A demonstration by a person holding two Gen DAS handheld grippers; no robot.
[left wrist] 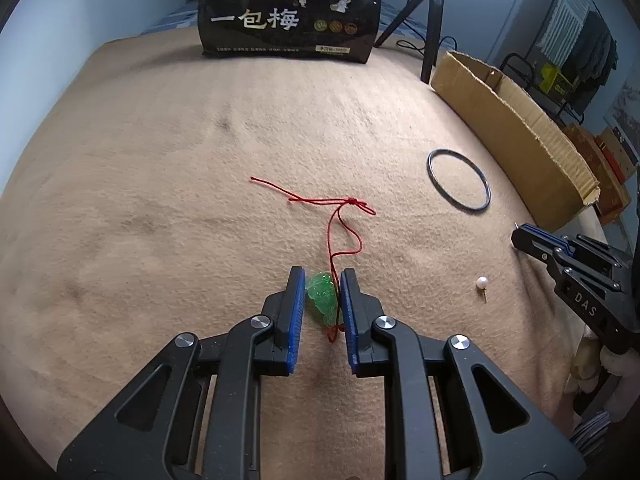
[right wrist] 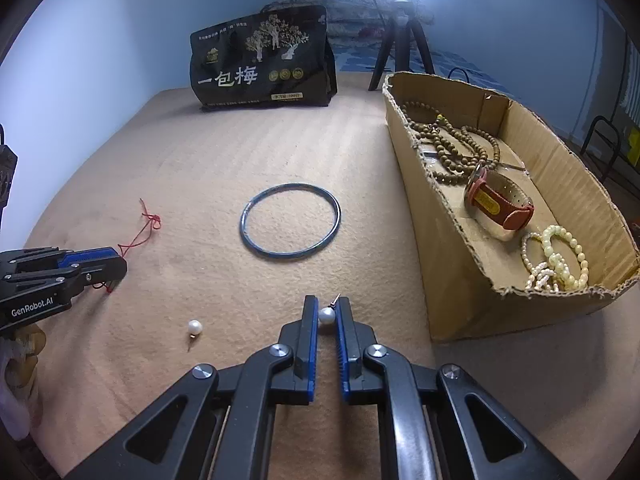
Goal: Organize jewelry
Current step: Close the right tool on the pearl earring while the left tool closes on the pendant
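Left hand-held gripper [left wrist: 322,304] pinches the green pendant [left wrist: 321,300] low on the beige blanket [left wrist: 160,200]; right hand-held gripper [right wrist: 327,314] pinches a pearl earring [right wrist: 326,315] by its round bead (likely to squirt out). The pendant's red cord [left wrist: 340,216] trails loose and could snag. Pendant translucent, carved. Cardboard box [right wrist: 448,240] lies near right.

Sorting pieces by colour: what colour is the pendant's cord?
Red; the cord shows best in the left wrist view.

The small print on the black snack bag [right wrist: 262,72] at 12 o'clock is illegible; the black tripod's [right wrist: 400,48] top dissolves in glare.
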